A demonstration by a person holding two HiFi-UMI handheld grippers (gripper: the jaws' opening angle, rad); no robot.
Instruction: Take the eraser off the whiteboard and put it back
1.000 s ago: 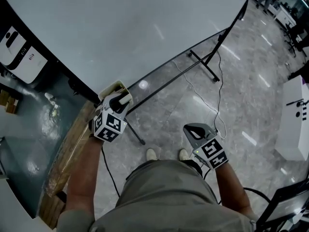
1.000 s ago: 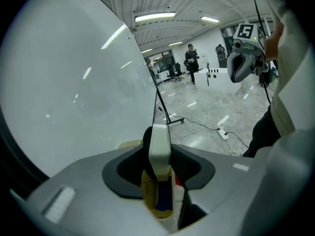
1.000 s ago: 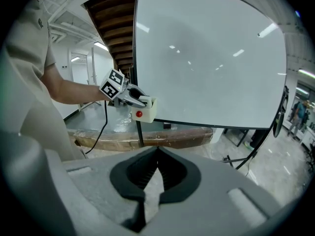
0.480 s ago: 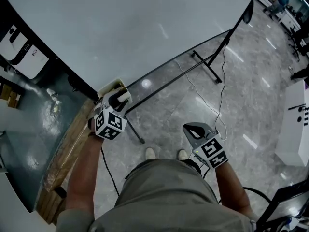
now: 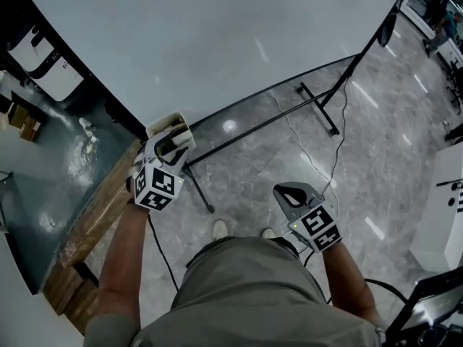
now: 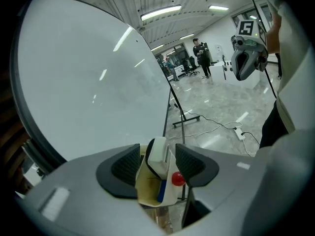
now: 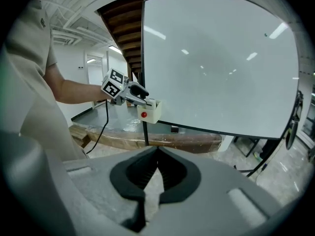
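Our left gripper fingers have just been spreading; eraser loose between them in holder. Put-back likely done. Right gripper fingers pressed together, empty.

A polished grey stone floor fills the middle and right of the head view, veined and glossy, with pale streaks of ceiling light mirrored in it. Along the lower left runs a rough wooden beam, and past it, at the left edge, a dark teal surface with wet-looking glints. A white cabinet stands at the right edge. In the left gripper view strip lamps glow under a white ribbed ceiling at top centre, and a white power strip with its cable lies on the floor at right. In the right gripper view dark wooden slats slope at upper left beside a bright white wall
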